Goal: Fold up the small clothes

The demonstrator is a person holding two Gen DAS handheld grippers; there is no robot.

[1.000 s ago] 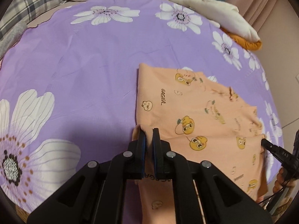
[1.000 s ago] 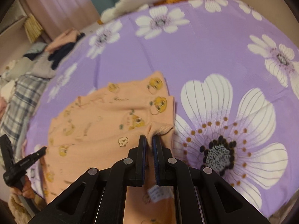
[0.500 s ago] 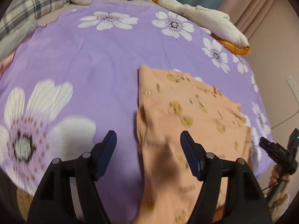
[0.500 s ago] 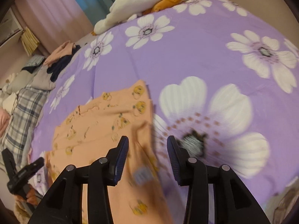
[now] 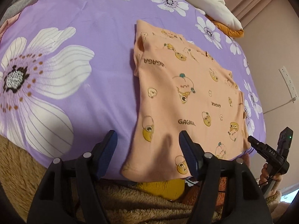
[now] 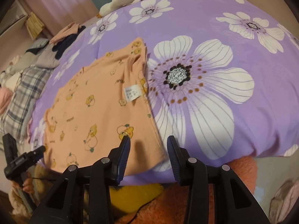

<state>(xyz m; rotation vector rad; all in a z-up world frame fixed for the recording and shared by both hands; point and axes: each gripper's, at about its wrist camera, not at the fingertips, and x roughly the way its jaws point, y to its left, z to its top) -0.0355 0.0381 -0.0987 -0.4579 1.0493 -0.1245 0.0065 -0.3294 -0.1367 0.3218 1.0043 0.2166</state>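
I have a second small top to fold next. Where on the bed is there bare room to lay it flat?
Free: the purple sheet beside the peach garment, around the large white flower, out to the bed's near edge. Also the strip beyond the garment, toward the white plush. Crowded: the far corner, with the plaid blanket and piled clothes.

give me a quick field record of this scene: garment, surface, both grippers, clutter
garment: peach cartoon-print garment, lying folded and flat, white care label showing
surface: purple floral bedspread; the garment's near hem is at the bed's edge
left hand-held gripper: jaws closing slightly, nothing gripped, above the near hem
right hand-held gripper: open, empty, above the garment's near right corner
clutter: cream and orange plush toy at the far edge; pile of clothes on the far left
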